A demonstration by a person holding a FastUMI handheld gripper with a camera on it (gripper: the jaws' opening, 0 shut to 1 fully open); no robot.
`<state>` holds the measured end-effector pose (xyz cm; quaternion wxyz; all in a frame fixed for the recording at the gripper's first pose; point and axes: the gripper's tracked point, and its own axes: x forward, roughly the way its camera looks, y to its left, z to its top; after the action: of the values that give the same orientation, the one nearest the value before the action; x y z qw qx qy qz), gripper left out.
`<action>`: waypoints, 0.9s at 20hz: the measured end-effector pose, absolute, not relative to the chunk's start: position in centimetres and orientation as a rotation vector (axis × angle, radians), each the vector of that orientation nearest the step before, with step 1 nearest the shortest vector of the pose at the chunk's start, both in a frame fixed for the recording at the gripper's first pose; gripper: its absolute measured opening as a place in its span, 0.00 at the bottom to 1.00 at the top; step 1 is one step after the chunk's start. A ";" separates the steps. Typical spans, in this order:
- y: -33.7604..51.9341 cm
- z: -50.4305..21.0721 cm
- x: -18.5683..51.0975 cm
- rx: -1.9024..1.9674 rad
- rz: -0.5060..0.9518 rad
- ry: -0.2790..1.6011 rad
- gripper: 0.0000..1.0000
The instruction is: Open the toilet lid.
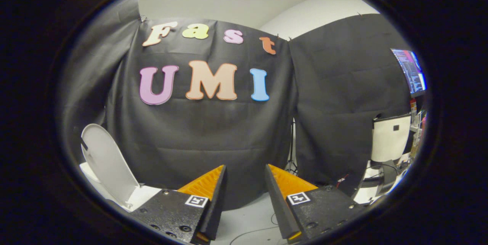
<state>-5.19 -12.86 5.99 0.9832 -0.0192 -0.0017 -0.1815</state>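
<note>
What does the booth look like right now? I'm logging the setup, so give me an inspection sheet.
Surface: pale floor, bare patch ahead of the fingers.
Job's things: toilet lid raised upright, off to the left of the fingers.
Clutter: nothing seen.
Grippers: tool open, fingers apart, holding nothing, aimed at the black cloth wall.
Cables: thin cable on the floor between the fingers.
Surroundings: monitor and white chair to the right.

White toilet lid stands raised, left of the jaws.

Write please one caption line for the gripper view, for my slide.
Open gripper holding nothing, facing the black cloth wall; the raised toilet lid stands off to its left.
</note>
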 end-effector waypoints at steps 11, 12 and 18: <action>-14.9 -4.9 -10.0 0.062 -0.247 0.224 0.30; -14.8 -5.6 -10.4 0.070 -0.224 0.239 0.27; -15.1 -9.9 -11.0 0.074 -0.108 0.323 0.27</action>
<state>-11.00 -15.14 -9.93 0.9849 0.0367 0.1605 -0.0537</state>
